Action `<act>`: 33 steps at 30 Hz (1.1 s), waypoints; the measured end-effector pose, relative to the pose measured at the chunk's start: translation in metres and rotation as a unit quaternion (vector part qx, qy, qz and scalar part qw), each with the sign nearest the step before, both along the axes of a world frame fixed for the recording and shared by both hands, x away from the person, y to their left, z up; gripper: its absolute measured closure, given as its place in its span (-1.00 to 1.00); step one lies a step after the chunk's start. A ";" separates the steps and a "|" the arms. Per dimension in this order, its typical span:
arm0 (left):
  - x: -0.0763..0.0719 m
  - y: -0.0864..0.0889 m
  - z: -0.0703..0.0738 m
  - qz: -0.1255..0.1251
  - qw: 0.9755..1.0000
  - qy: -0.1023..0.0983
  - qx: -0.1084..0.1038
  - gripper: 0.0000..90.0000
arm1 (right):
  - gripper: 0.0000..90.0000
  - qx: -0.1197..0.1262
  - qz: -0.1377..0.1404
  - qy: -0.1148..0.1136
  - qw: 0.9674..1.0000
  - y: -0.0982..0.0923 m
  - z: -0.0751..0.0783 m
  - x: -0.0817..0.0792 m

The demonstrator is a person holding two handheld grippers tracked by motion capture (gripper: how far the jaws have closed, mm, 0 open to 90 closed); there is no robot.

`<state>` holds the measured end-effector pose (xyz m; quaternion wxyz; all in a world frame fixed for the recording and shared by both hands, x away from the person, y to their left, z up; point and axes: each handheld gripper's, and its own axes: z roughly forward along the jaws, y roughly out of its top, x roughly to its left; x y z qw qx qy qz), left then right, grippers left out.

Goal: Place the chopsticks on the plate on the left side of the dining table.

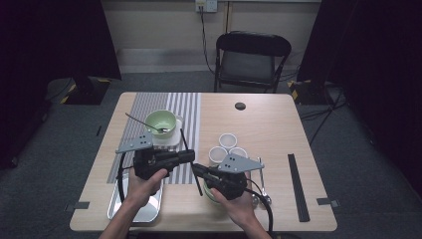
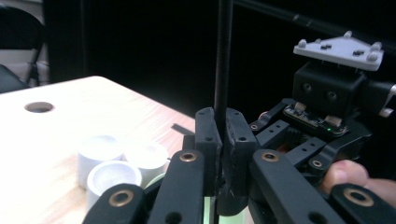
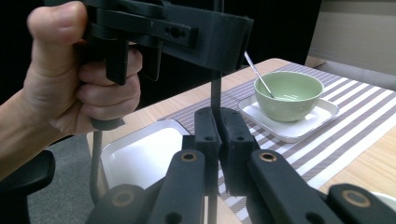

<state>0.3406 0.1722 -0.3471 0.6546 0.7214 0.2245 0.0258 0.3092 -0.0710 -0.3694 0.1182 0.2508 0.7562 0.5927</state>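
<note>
Left tool (image 1: 191, 156): jaws closed tight on a thin black stick (image 1: 189, 160), gripping it partway along its length.
Right tool (image 1: 197, 170): jaws clamped on the same stick, just below the left tool's grip.
Stick: held off the wooden counter (image 1: 259, 124), running past both tools' tips.
Beyond the left tool: pale green ceramic bowl (image 1: 161, 122) with a metal spoon, on a white square plate.
Beside the right tool: three small white cups (image 1: 227, 147).
Under the left hand: steel tray (image 1: 149, 209).
</note>
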 end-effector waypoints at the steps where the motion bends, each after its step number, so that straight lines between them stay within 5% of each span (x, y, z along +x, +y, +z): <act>1: -0.001 -0.001 0.001 0.000 1.000 -0.003 0.002 0.92 | 0.92 -0.002 0.002 0.001 1.000 0.000 0.000 0.001; 12: 0.000 0.009 0.005 0.003 1.000 0.000 -0.006 0.92 | 0.64 -0.002 0.046 0.023 0.999 0.001 -0.011 0.006; 22: -0.001 0.018 0.010 0.002 1.000 -0.008 -0.014 0.91 | 0.72 -0.032 0.068 0.044 0.996 0.007 -0.027 0.006; 24: -0.001 0.018 0.010 -0.002 1.000 -0.006 -0.013 0.91 | 0.88 -0.036 0.075 0.049 0.995 0.007 -0.030 0.006; 33: -0.002 0.007 0.004 -0.017 1.000 -0.008 -0.006 0.88 | 0.92 -0.030 0.080 0.061 0.994 0.008 -0.034 0.007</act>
